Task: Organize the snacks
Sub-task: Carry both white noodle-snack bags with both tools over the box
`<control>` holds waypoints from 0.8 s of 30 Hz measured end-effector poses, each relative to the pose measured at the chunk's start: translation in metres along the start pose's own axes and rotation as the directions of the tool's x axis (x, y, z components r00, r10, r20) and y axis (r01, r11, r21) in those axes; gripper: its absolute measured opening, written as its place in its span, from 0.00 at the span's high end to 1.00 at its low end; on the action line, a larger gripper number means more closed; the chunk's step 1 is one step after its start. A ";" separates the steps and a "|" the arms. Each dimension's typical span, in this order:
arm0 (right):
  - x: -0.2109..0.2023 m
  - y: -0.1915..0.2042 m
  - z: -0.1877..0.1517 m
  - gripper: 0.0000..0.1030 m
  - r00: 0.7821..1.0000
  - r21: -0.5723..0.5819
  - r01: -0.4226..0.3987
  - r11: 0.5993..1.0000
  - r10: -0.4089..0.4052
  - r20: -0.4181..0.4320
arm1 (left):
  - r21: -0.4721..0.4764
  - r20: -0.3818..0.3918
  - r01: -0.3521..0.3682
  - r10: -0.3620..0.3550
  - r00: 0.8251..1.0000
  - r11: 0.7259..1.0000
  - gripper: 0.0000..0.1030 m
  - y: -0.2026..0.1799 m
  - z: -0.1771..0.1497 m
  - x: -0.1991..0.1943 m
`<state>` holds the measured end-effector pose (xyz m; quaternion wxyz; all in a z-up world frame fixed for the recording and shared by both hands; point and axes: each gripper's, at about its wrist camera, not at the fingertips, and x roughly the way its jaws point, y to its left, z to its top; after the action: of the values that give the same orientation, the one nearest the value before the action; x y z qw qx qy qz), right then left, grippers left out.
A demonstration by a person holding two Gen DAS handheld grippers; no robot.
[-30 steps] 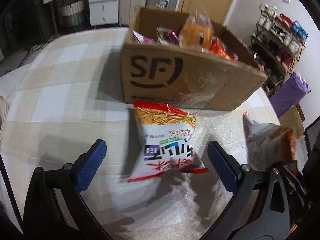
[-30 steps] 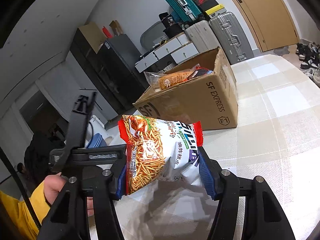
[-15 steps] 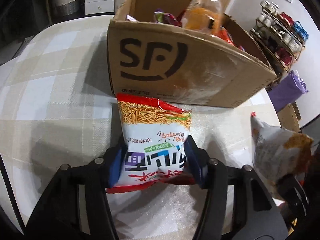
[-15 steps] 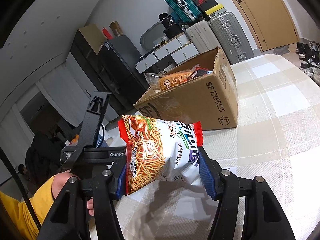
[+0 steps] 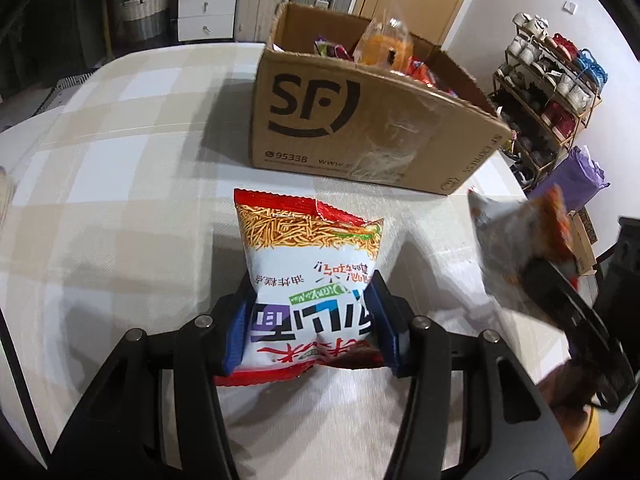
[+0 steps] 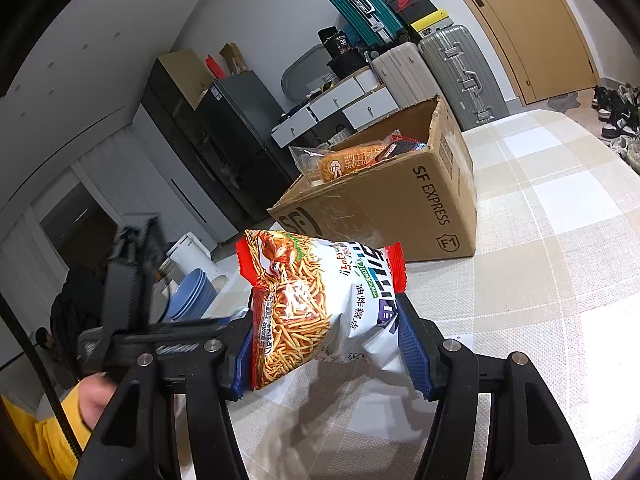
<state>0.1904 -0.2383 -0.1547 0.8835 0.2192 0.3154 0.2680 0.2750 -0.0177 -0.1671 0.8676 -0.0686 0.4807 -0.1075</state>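
Note:
A red-and-white bag of fried noodle snack (image 5: 304,248) sits between the blue pads of my left gripper (image 5: 310,292). The jaws are closing, and the pads press its lower half just above the checked tablecloth. An open SF cardboard box (image 5: 360,120) holding several snack packets stands beyond it. My right gripper (image 6: 324,320) is shut on a second bag of the same snack (image 6: 312,292), held in the air short of the box (image 6: 400,208). That second bag (image 5: 512,240) shows blurred at the right of the left wrist view.
The round table has a beige checked cloth (image 5: 120,160). A shoe rack (image 5: 552,92) and a purple bag (image 5: 576,180) stand past its right edge. Blue bowls (image 6: 188,296) sit at the left, suitcases (image 6: 452,72) behind the box. A hand in a yellow sleeve (image 6: 92,396) holds the left gripper.
My left gripper went from wide open around the bag lying on the table to closed on it, then drew it back a little from the box. The right gripper and its bag stayed still.

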 end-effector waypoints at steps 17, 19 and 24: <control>-0.081 0.075 0.005 0.40 0.996 -0.081 -0.003 0.997 0.010 0.091 | 0.031 0.168 0.067 -0.072 0.983 0.997 0.52 -0.023 -0.071 -0.133; -0.093 0.085 0.006 0.40 0.996 -0.093 0.003 0.996 0.005 0.093 | 0.046 0.192 0.075 -0.082 0.978 0.996 0.52 -0.028 -0.079 -0.150; -0.117 0.104 -0.001 0.40 0.996 -0.106 0.037 0.994 -0.028 0.087 | 0.073 0.237 0.098 -0.112 0.965 0.993 0.52 -0.037 -0.096 -0.185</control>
<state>0.0775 -0.2307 -0.0460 0.9110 0.1773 0.2661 0.2605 0.0938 -0.0081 -0.0577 0.9142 -0.0803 0.3643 -0.1587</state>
